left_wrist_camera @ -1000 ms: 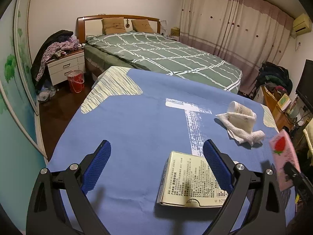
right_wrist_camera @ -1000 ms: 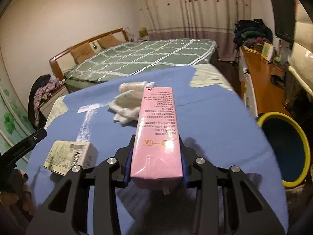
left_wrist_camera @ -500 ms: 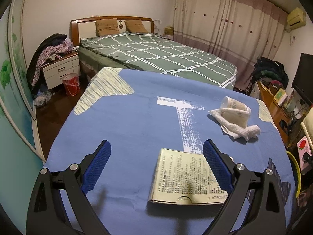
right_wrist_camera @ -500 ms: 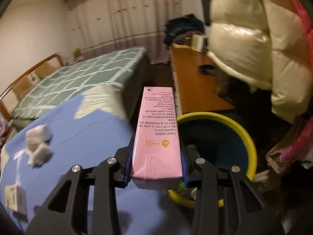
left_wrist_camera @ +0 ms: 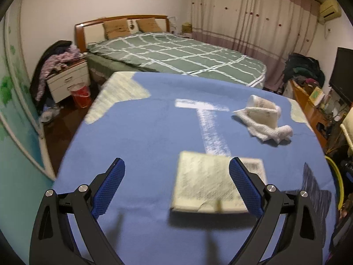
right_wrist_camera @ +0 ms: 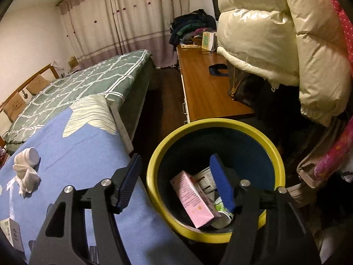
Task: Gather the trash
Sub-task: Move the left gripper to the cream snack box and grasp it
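One pink carton [right_wrist_camera: 194, 198] lies binned; both grippers' fingers spread empty, right [right_wrist_camera: 176, 183] just released.

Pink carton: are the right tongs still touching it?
Apart. The right wrist view shows the pink carton lying inside the bin, below the right tongs, whose jaws have just been opening.

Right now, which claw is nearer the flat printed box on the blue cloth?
Left. The left claw hovers open right over the flat printed box; the right claw is open over the yellow-rimmed bin beside the table.
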